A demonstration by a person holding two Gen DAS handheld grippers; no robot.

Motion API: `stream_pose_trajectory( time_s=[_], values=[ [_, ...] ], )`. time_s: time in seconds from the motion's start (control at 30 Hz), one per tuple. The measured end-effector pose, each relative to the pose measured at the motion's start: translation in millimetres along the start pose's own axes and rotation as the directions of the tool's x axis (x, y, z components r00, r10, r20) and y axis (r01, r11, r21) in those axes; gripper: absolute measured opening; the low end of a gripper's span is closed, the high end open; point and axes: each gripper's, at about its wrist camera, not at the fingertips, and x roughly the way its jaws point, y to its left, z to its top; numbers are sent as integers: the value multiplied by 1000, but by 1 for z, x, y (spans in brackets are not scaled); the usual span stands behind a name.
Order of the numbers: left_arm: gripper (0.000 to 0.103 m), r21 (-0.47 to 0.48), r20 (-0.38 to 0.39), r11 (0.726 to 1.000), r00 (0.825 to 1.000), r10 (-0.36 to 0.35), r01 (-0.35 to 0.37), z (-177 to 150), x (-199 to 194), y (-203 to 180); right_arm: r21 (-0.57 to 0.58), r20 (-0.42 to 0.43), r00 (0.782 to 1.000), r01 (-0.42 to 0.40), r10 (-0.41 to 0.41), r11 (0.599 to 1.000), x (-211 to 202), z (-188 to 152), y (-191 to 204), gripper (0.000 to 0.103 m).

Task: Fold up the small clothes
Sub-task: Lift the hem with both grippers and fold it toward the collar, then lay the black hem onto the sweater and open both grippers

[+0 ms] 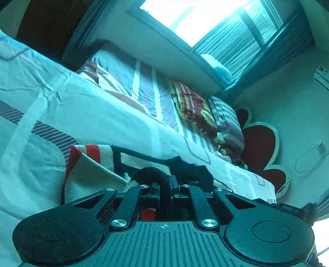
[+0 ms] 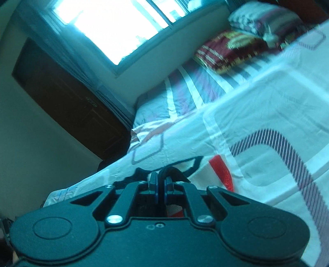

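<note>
Bedroom, bright window [image 1: 197, 18] at twelve o'clock, wide bed [image 1: 86, 106] under a pale patterned sheet, folded red-and-gold blanket [image 1: 193, 106] and striped pillow [image 1: 226, 119] piled toward two o'clock. Small knitted garment [image 1: 98, 164], cream with red and navy bands and a dark edge, lying on the sheet at six o'clock, right at the fingertips.

Left gripper [image 1: 164, 182]: pressed together, pinching a dark rolled edge of the knit. Right gripper [image 2: 161, 180]: likewise pressed together, nipping dark trim, with red and cream cloth trailing toward three o'clock.

Handling, as a judgement: light, soft, limp; no stiffness to hold a shape, so sagging between the two pinch points likely. Ribbed knit, not slippery, stretchy under a pull, prone to bunching or snagging on the pads. Not fragile, though a hard tug could distort the weave.

Best holds: thick hemmed edges or corners, one per side, well apart, cloth kept taut and level. Loose middle best avoided, single layers there tending to slip free.
</note>
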Motion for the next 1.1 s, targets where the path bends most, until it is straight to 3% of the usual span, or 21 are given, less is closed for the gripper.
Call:
stream_pose_trajectory(
  time_s=[0.07,0.1,0.13,0.2,0.23,0.3,0.37,0.47,0.57,0.67,0.7,0.77,0.83,0.87,0.9,0.93,0.97,1.1],
  values=[
    [8,-29,1,999,1000,-20,20,0,17,12,24,-7,1000,17,-17,1000,21,-2,-13,7],
    [21,-54,0,998,1000,-27,27,-1,23,16,37,-8,1000,25,-24,999,31,-4,-19,8],
    [55,-83,8,996,999,-36,37,-3,30,23,39,-1,1000,27,-27,999,37,-5,-23,10],
    [81,-132,54,988,996,-77,84,-7,35,31,44,27,1000,11,-12,999,41,-8,-26,17],
    [82,-143,59,984,993,-98,106,-7,36,32,51,50,999,-2,-1,999,39,-7,-27,21],
    [82,-121,54,988,994,-91,96,-7,36,30,50,114,993,3,-9,999,29,-7,-27,44],
    [82,-62,59,996,996,-63,67,-6,31,24,40,168,986,2,-9,999,14,-3,-27,46],
    [82,77,51,997,998,29,-33,-2,25,12,-62,150,989,27,-17,998,3,1,-18,44],
    [77,207,-4,971,992,124,-121,3,33,-1,-212,86,995,76,-59,974,11,0,-3,43],
    [71,351,-71,920,975,211,-173,3,50,-15,-301,41,995,104,-96,948,26,-5,10,43],
    [65,408,-78,891,964,252,-200,-2,55,-16,-327,24,993,115,-113,938,34,-6,16,43],
    [59,498,-51,833,950,308,-243,-14,59,-23,-371,-19,987,139,-157,918,50,-8,22,41],
    [41,537,-11,804,951,310,-256,-22,56,-28,-455,-22,975,188,-222,870,60,-19,31,38],
    [37,527,11,807,952,307,-266,-23,53,-28,-496,-10,972,198,-233,845,62,-24,36,32],
    [29,510,26,818,956,294,-265,-23,49,-25,-528,0,972,198,-234,825,63,-28,41,17],
    [14,498,46,826,959,279,-264,-23,44,-24,-549,19,971,211,-240,809,63,-31,47,13],
    [9,486,75,831,961,267,-269,-24,37,-24,-556,40,970,220,-239,801,60,-31,51,8],
    [7,452,196,842,954,228,-294,-31,2,-25,-563,134,976,219,-173,797,37,-28,62,7]
  ],
)
